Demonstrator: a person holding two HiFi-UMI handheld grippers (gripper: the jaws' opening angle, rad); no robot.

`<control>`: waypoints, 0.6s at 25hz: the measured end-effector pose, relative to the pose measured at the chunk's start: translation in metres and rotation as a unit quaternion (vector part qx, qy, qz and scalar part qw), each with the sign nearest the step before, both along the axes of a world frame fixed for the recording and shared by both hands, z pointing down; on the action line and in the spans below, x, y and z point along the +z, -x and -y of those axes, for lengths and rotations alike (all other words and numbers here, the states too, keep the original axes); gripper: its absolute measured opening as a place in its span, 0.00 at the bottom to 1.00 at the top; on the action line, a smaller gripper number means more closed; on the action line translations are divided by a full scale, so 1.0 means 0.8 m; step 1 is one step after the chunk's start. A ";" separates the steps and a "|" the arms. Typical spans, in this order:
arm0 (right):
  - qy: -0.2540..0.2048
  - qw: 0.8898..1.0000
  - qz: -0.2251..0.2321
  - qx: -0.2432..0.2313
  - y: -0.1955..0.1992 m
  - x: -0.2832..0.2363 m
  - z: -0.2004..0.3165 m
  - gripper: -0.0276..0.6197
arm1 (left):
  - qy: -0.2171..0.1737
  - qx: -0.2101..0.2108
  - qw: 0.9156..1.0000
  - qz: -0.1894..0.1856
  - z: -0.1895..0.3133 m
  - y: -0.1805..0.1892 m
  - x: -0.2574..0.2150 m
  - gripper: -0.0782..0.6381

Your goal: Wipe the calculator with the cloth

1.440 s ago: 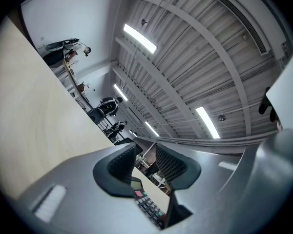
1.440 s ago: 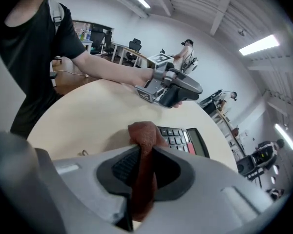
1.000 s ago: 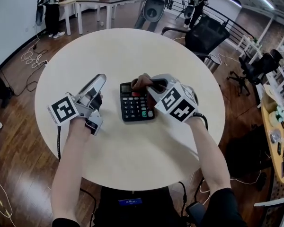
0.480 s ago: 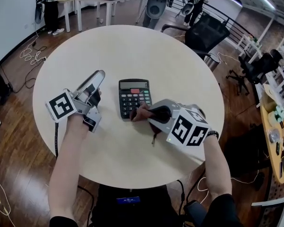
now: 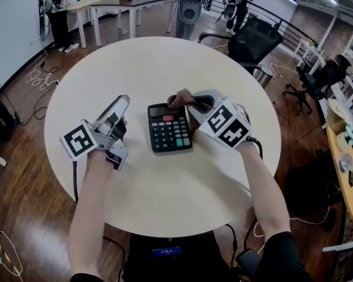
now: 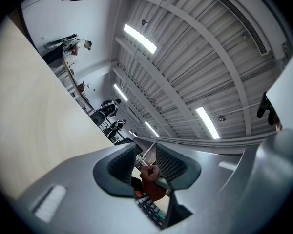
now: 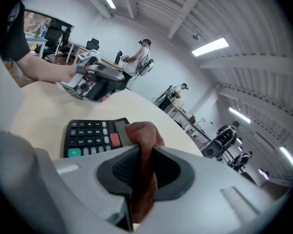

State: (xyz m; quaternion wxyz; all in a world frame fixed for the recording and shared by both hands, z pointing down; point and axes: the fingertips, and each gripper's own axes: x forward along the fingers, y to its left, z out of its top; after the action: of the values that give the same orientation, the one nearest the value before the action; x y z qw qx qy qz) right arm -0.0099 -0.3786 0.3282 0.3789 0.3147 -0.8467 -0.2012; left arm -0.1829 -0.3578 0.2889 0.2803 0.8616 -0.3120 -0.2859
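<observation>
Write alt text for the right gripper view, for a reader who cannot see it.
The right gripper is shut on a reddish-brown cloth, its bunched end over the display end of a black calculator on a pale table. Beyond, a hand holds the left gripper.

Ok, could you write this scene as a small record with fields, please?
table: round, beige
calculator: black, flat on the table
cloth: reddish-brown, at the calculator's display end
right gripper: shut on the cloth
left gripper: open, empty, left of the calculator, not touching it
</observation>
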 end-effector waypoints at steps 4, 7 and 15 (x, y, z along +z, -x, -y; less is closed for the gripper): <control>0.036 0.998 -0.033 -0.025 0.011 0.029 -0.006 0.12 | -0.002 -0.001 1.000 0.002 0.000 0.000 0.000 0.28; 0.058 0.996 -0.045 -0.054 0.011 0.039 -0.039 0.12 | -0.003 -0.002 1.000 0.010 0.001 0.001 0.000 0.28; 0.130 0.973 -0.093 -0.167 -0.005 0.060 -0.161 0.12 | -0.005 0.001 1.000 0.014 0.001 0.000 0.000 0.28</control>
State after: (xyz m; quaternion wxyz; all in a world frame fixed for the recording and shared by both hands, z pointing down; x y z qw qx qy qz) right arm -0.0063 -0.2498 0.3760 0.4545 0.0971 -0.8673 -0.1782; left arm -0.1827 -0.3584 0.2885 0.2714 0.8675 -0.3133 -0.2750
